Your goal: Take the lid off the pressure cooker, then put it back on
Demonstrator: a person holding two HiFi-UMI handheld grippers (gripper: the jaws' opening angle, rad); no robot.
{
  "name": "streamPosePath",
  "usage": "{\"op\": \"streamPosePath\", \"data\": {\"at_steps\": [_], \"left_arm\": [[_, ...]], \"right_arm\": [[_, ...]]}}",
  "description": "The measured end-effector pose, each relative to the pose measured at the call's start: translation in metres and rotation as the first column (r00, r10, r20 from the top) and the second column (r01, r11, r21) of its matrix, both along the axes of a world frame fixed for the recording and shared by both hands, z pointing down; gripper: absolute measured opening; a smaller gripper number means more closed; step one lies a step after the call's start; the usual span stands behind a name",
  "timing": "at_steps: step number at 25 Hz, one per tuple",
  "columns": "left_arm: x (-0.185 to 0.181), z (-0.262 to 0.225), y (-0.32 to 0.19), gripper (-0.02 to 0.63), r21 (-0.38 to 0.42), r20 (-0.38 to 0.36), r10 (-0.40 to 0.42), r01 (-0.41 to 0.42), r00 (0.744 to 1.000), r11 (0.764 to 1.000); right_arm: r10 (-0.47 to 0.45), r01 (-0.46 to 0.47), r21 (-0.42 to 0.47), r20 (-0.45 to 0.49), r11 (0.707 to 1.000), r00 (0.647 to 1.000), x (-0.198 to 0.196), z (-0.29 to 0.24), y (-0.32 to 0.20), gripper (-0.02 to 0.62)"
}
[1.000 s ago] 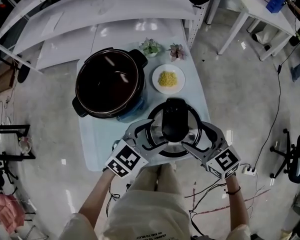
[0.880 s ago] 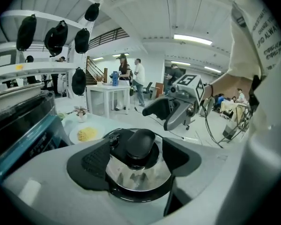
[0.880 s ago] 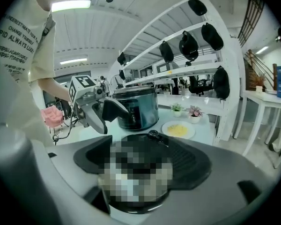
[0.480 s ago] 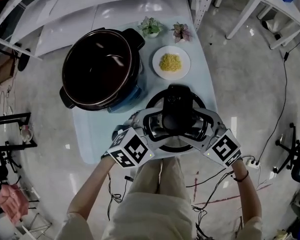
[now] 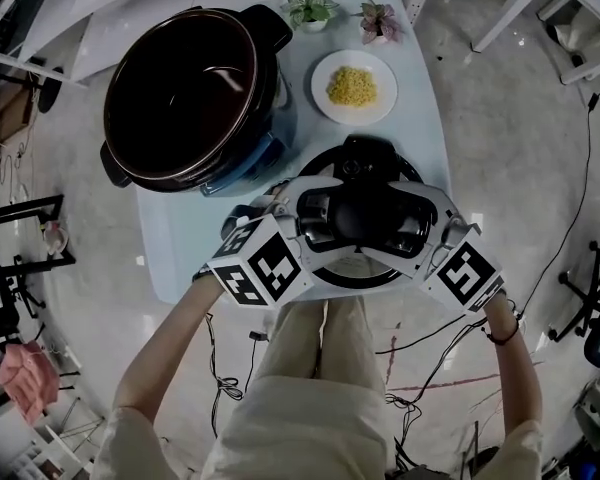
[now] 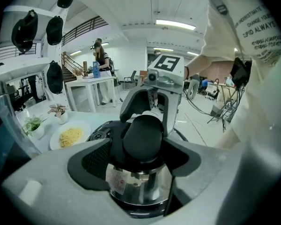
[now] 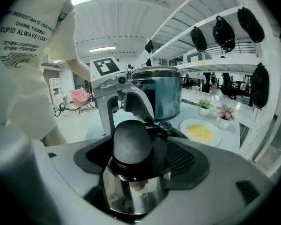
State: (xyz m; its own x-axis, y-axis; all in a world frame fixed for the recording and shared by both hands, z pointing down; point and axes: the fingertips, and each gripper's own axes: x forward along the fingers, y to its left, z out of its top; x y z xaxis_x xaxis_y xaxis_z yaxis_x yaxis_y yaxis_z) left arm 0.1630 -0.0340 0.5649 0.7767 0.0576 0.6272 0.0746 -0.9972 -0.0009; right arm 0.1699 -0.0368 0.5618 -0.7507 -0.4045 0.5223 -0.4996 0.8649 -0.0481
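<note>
Steel below and black on top, the lid (image 5: 352,270) sits at the near edge of the table (image 5: 180,248). Its knob (image 5: 360,213) is now pinched from both sides. The jaws of the left gripper (image 5: 320,213) and right gripper (image 5: 402,218), spread loosely round the rim a second ago, have been closed onto it. Whether it has been raised cannot be told. Beyond, the pot (image 5: 270,118) stands uncovered, so the replacing step is judged to be starting. Farther off, a plate (image 5: 378,106) of yellow food is seen.
</note>
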Motion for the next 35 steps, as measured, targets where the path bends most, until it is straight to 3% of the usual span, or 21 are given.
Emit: {"op": "streamPosePath", "data": {"at_steps": [11,13,14,17,35], "left_arm": [[0.005,0.011,0.005,0.330,0.076,0.083,0.144,-0.151,0.986,0.986],[0.006,0.011,0.007,0.330,0.081,0.090,0.170,-0.178,0.981,0.981],[0.006,0.011,0.008,0.328,0.078,0.094,0.183,-0.191,0.979,0.979],[0.007,0.012,0.011,0.298,0.058,0.100,0.221,-0.227,0.970,0.972],[0.007,0.014,0.012,0.285,0.025,0.128,0.218,-0.223,0.968,0.975]], "right_arm": [[-0.168,0.168,-0.006,-0.082,0.986,0.982,-0.011,0.012,0.003,0.350],[-0.204,0.203,-0.019,-0.074,0.979,0.976,-0.014,0.013,0.007,0.330],[-0.219,0.218,-0.024,-0.068,0.976,0.973,-0.014,0.013,0.008,0.288],[-0.235,0.233,-0.033,-0.061,0.972,0.970,-0.015,0.013,0.009,0.281],[-0.246,0.242,-0.070,-0.069,0.968,0.967,-0.017,0.014,0.009,0.278]]}}
